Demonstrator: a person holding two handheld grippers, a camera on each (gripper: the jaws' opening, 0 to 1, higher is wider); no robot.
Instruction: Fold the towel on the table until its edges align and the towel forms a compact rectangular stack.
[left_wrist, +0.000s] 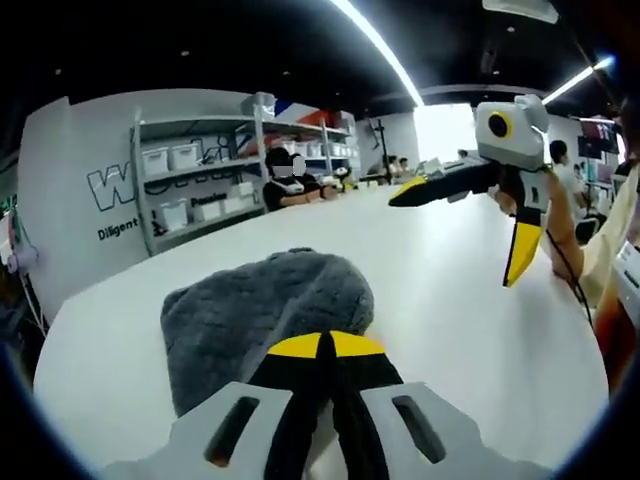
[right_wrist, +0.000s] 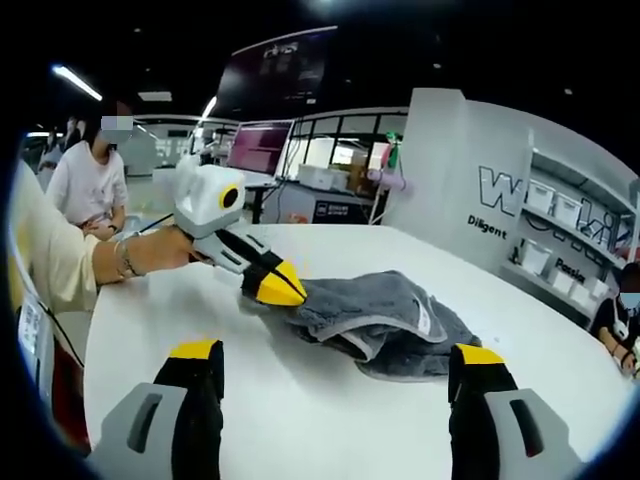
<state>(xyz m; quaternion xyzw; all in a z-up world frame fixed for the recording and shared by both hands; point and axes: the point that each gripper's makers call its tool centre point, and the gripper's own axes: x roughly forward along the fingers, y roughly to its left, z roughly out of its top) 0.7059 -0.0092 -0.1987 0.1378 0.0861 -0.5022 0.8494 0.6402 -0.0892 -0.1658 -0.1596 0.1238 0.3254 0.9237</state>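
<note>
Grey terry towel (right_wrist: 385, 322), one item, is lying bunched and partly doubled over on the white bench (right_wrist: 200, 320), not yet a squared stack; a small white label is showing on an upper fold in the right gripper view.

Left tongs (left_wrist: 325, 345): yellow-tipped jaws are sitting together, and they appear to be pinching the near edge of the towel (left_wrist: 265, 320). In the right gripper view the same tongs (right_wrist: 275, 288) are meeting the cloth at its end, tips closed on the fabric. The towel is stretching straight ahead of them, away from the holder.

Right tongs (right_wrist: 335, 365): jaws are standing wide apart, holding nothing, hovering above bare bench with the towel just beyond and between the tips. In the left gripper view they (left_wrist: 455, 225) are hanging in the air, well clear of the cloth.

Governing relation: the towel's long axis is running from the left tongs' pinch point outward, roughly across the right tongs' line of sight. The left tongs are touching the cloth; the right are near but apart, so the free far end looks like the right side's to take.

Background: grey shelving (left_wrist: 195, 175) with white bins, seated people beyond the bench.
</note>
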